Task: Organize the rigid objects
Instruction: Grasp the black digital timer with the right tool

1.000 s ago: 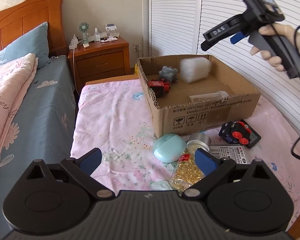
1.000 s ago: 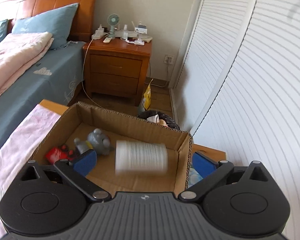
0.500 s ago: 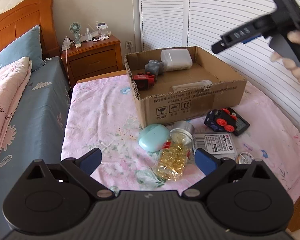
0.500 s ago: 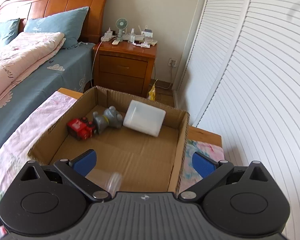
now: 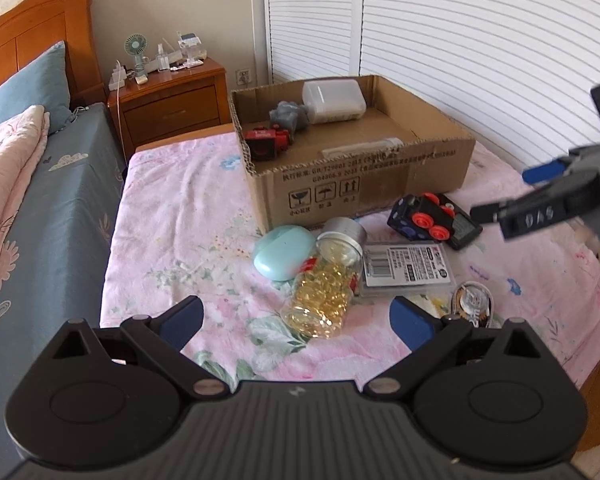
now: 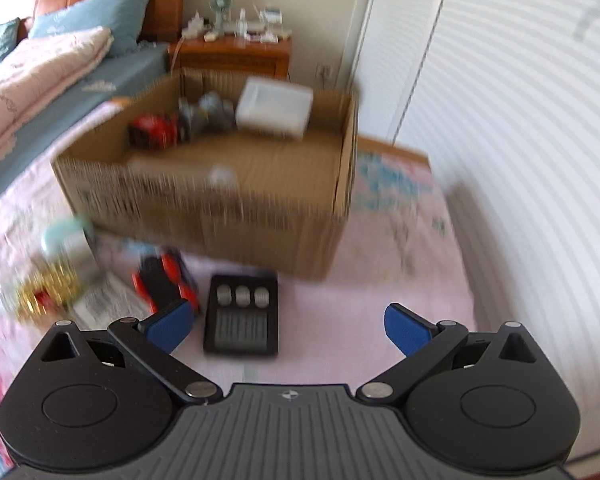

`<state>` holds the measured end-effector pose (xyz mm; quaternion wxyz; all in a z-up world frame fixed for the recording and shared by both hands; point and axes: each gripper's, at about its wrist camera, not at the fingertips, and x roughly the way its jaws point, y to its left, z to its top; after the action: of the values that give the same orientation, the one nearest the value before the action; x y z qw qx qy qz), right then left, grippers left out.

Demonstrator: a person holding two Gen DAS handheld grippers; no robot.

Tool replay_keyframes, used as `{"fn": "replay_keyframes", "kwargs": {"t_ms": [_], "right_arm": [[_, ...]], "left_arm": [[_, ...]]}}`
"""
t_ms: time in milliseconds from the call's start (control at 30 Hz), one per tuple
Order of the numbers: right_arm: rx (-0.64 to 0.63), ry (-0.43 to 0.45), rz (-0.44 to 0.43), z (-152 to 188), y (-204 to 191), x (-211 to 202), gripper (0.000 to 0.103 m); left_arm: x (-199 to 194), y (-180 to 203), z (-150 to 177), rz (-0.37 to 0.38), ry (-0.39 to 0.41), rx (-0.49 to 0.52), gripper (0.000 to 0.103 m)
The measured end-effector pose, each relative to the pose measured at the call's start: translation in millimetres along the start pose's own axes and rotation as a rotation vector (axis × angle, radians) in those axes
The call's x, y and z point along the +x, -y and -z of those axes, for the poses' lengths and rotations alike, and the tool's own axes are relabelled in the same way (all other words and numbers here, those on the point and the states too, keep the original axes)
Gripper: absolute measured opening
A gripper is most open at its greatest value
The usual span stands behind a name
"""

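Both claws spread wide, empty. Right claw [image 6: 286,326] hung over pink surface [image 6: 380,280], black tray [image 6: 242,316] just ahead between fingers, toward left one. Left claw [image 5: 296,320] hung short of capsule jar [image 5: 324,284]. Cardboard box [image 5: 360,176] beyond, white container [image 5: 334,100] inside.

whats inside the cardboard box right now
In the cardboard box: a red toy vehicle, a grey toy, a white plastic container and a clear tube. The near wall hides the floor just behind it.
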<state>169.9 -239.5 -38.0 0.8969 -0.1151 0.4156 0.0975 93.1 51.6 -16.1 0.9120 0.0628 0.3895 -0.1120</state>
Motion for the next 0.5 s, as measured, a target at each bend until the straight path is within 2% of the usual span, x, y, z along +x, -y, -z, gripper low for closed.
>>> {"fn": "replay_keyframes", "kwargs": {"t_ms": [133, 233, 367, 500], "right_arm": [[0.012, -0.036, -0.021, 13, -2, 15, 0.103], [0.014, -0.032, -0.05, 17, -4, 22, 0.103], [0.003, -0.015, -0.067, 18, -8, 29, 0.091], [0.015, 0.001, -0.1, 16, -7, 32, 0.085]], "left_arm": [[5, 4, 2, 0.006, -0.019, 0.008, 0.099], [9, 7, 3, 0.004, -0.038, 0.016, 0.099], [13, 9, 3, 0.003, -0.051, 0.024, 0.099], [18, 11, 1, 0.002, -0.065, 0.024, 0.099]]}}
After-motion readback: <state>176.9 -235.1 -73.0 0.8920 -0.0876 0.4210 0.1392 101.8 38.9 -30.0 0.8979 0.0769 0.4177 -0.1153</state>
